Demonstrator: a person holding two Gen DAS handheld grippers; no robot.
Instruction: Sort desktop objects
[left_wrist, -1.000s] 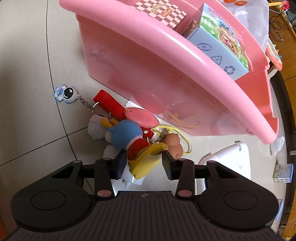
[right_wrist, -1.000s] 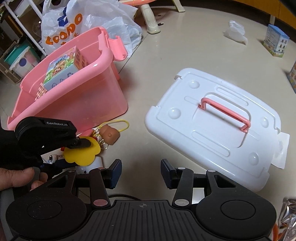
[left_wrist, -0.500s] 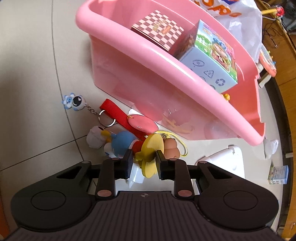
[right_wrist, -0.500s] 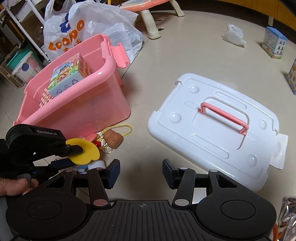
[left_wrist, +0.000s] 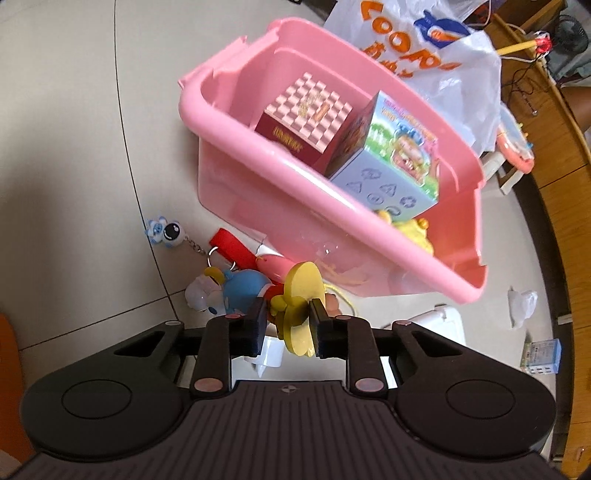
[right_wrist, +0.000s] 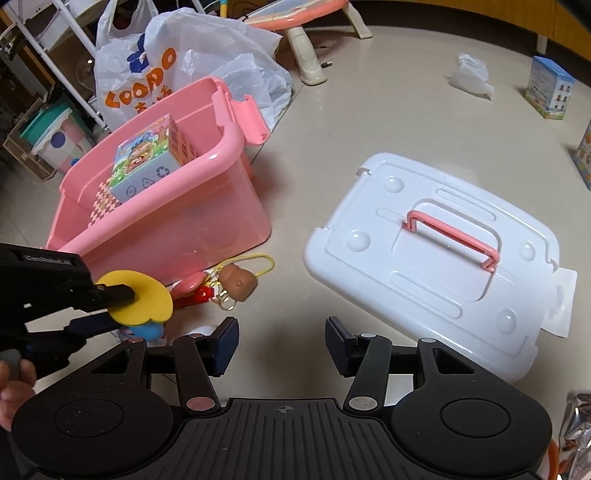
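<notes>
My left gripper (left_wrist: 289, 325) is shut on a flat yellow flower-shaped toy (left_wrist: 301, 295) and holds it above the floor; both show in the right wrist view, gripper (right_wrist: 114, 295) and toy (right_wrist: 147, 299). Below lie a blue and red plush keychain (left_wrist: 242, 291), a brown charm (right_wrist: 238, 282) on a yellow cord and a panda charm (left_wrist: 166, 232). The pink bin (left_wrist: 369, 218) (right_wrist: 177, 192) holds a checkered box (left_wrist: 303, 118), a colourful cube box (left_wrist: 391, 162) and a yellow toy (left_wrist: 410, 229). My right gripper (right_wrist: 280, 343) is open and empty above the floor.
The bin's white lid (right_wrist: 443, 254) with a pink handle lies on the floor at right. A white plastic bag (right_wrist: 173, 62) sits behind the bin. Small boxes (right_wrist: 548, 88) and a crumpled wrapper (right_wrist: 471, 74) lie farther off. A small blue box (left_wrist: 541, 356) sits at right.
My left gripper closed on the yellow flower toy and lifted it off the pile, rising so that the bin's inside shows. The right gripper stayed open and hardly moved.
</notes>
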